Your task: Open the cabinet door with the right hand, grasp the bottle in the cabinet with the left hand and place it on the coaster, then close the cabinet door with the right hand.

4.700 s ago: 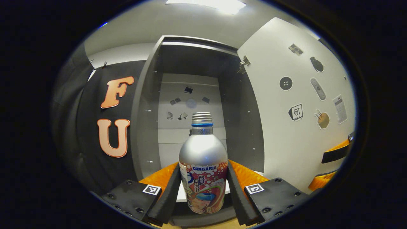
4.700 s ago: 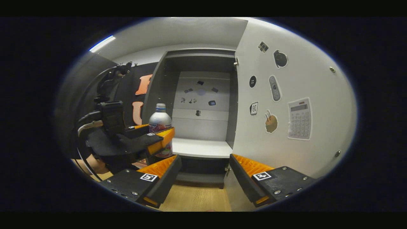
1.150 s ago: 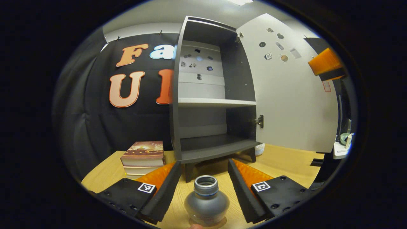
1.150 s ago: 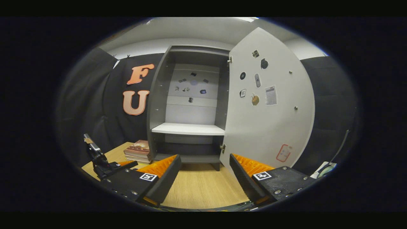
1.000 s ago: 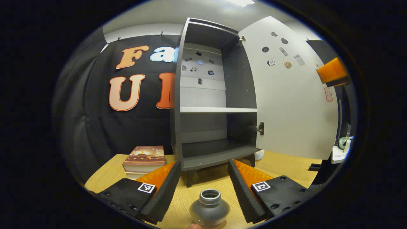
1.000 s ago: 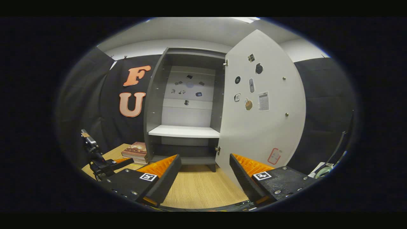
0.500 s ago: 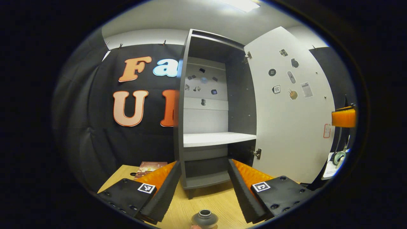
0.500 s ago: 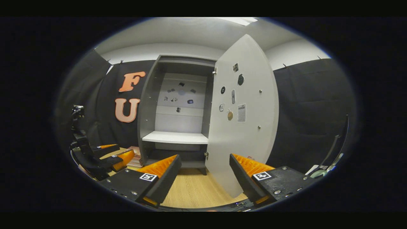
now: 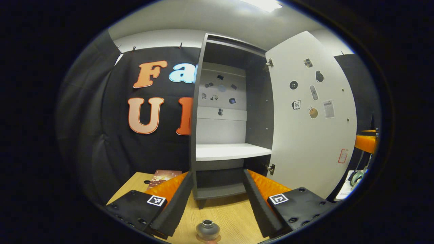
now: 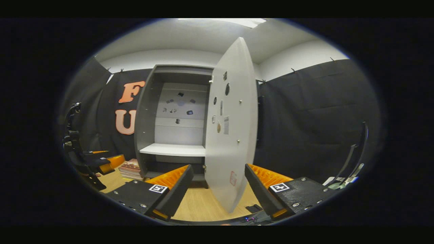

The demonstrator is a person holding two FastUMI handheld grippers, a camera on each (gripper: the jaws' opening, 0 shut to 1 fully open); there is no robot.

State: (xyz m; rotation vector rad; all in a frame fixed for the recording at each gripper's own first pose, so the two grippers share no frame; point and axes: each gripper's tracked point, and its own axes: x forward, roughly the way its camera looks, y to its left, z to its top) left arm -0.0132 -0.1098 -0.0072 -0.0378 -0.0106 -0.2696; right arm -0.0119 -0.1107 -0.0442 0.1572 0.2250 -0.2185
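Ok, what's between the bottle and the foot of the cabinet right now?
In the left gripper view, only bare wooden tabletop lies between the bottle and the cabinet; the left tongs stand open to either side.

Bottle (image 9: 207,229) stands below open tool (image 9: 217,200), seemingly free.

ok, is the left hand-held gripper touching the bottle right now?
Apart. The left gripper view shows the bottle standing on the table below the open left hand-held gripper, with bare wood between it and both fingers.
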